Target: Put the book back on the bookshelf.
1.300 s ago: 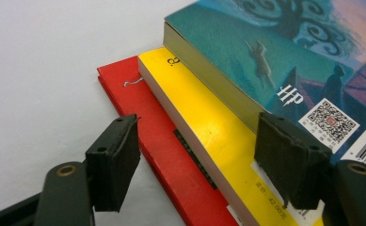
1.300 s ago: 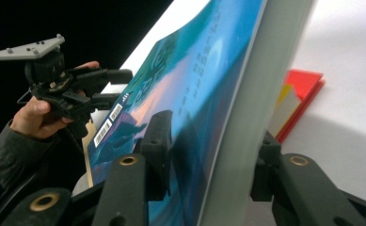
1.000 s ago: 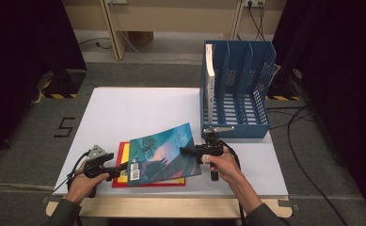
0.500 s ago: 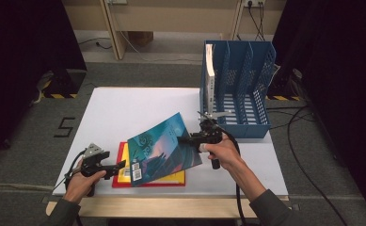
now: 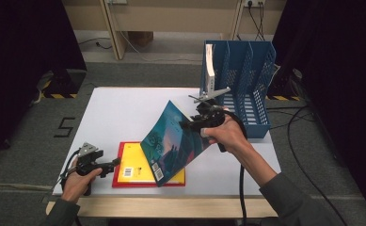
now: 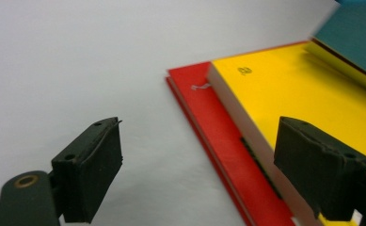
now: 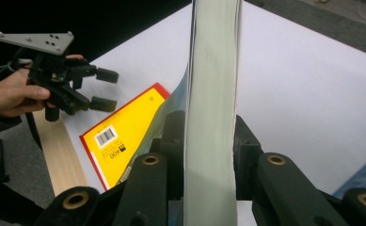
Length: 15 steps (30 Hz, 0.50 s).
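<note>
My right gripper [image 5: 188, 126] is shut on a teal picture book [image 5: 173, 141], holding it tilted above the table; its jaws have just been closing on the book's page edge [image 7: 212, 94]. Under the book's lower corner a yellow book [image 5: 133, 167] lies flat on a red book [image 5: 116, 170]. My left gripper [image 5: 116, 163] stands open on the table just left of the red book [image 6: 204, 113]. Its jaws have just been opening and nothing is between them. The right gripper view shows the left gripper [image 7: 103, 89] beside the yellow book [image 7: 124, 132].
A blue slotted file rack [image 5: 246, 80] stands at the table's back right, with a white book [image 5: 210, 66] upright in its leftmost slot. The white table [image 5: 124, 108] has bare room at the back left. A wooden strip [image 7: 60, 155] edges the near side.
The right gripper has risen with the teal book, tipping it steeper and toward the rack. The left gripper has let go of the book's lower corner and stayed by the red book.
</note>
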{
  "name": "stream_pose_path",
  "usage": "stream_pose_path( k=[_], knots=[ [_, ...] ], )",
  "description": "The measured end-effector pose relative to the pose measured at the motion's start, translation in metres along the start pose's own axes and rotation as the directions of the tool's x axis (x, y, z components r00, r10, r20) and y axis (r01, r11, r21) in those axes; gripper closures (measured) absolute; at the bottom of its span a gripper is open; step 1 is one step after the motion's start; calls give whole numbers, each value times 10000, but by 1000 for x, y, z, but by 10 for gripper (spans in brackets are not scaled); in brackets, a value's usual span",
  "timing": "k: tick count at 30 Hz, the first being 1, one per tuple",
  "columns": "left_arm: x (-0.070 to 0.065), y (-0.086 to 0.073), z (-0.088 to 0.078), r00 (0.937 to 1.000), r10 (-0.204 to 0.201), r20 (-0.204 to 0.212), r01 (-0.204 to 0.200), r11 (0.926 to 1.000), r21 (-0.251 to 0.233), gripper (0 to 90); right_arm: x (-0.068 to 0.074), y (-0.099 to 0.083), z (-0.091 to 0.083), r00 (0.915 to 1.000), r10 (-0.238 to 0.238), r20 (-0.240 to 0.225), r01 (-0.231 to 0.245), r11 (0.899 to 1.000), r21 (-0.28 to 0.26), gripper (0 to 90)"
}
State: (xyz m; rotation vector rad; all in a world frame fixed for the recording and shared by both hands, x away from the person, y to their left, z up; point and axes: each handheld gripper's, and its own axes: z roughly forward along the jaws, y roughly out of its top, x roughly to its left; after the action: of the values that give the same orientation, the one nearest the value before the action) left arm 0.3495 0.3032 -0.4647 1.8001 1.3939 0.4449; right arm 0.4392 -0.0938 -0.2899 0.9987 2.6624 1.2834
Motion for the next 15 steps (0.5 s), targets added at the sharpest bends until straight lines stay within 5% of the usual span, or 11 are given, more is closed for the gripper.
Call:
stream_pose_path(
  k=[7,15],
  knots=[
    [11,-4,4,9980,-122,-628,149,9990,421,149,7,16,-18,9961,-516,723,473,9971,594,737],
    [15,-5,5,9976,-131,-675,169,9983,563,150,12,25,-36,9822,-1137,1493,955,9877,1241,737]
  ],
)
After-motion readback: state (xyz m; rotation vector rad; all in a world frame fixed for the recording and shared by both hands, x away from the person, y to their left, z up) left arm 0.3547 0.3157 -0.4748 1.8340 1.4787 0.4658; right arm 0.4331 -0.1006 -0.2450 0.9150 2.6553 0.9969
